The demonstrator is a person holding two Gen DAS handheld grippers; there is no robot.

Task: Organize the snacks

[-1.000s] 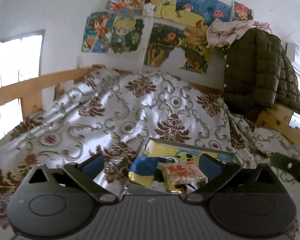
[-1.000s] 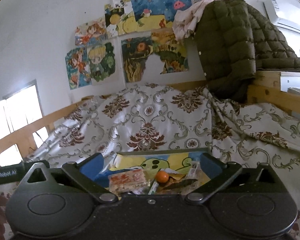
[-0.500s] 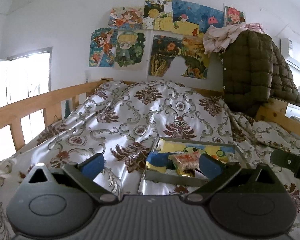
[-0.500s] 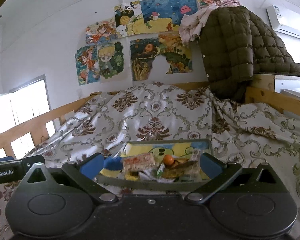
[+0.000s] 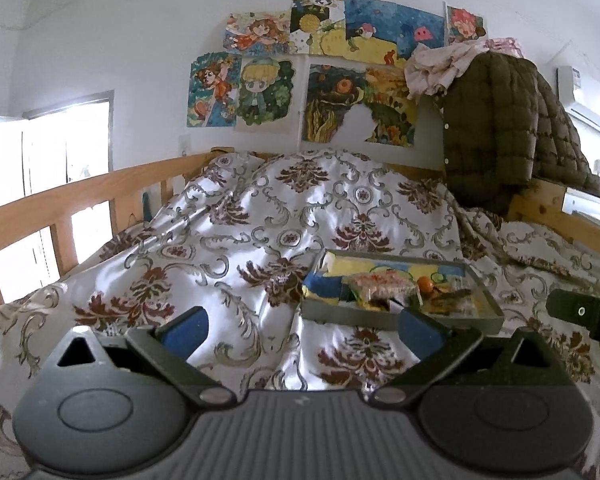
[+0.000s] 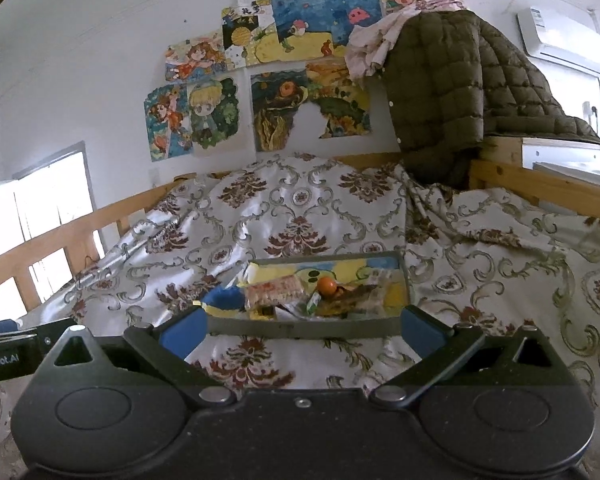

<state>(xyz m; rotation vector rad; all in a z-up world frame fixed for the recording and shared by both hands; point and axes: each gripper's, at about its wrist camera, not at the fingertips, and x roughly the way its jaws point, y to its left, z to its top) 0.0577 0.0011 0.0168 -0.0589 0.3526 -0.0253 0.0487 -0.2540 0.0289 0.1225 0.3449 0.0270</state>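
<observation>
1. Both grippers hang spread wide and empty above the bed: the left gripper [image 5: 302, 326], the right gripper [image 6: 302, 322], blue pads showing on each.
2. Under them lies a white satin bedspread with brown damask motifs [image 5: 260, 248].
3. On it sits a shallow grey rectangular tray [image 6: 300, 328], squarely between the right fingers; the left view shows it off to the right.
4. Inside are a clear packet of orange-red snacks [image 6: 274, 290], a small orange ball [image 6: 326, 285] and a blue-and-gold wrapper [image 5: 320, 286].
5. Only the right view shows a white air conditioner [image 6: 564, 40] fully.
6. Farthest, an olive quilted jacket [image 5: 496, 136] hangs beside cartoon posters [image 5: 300, 80].
</observation>
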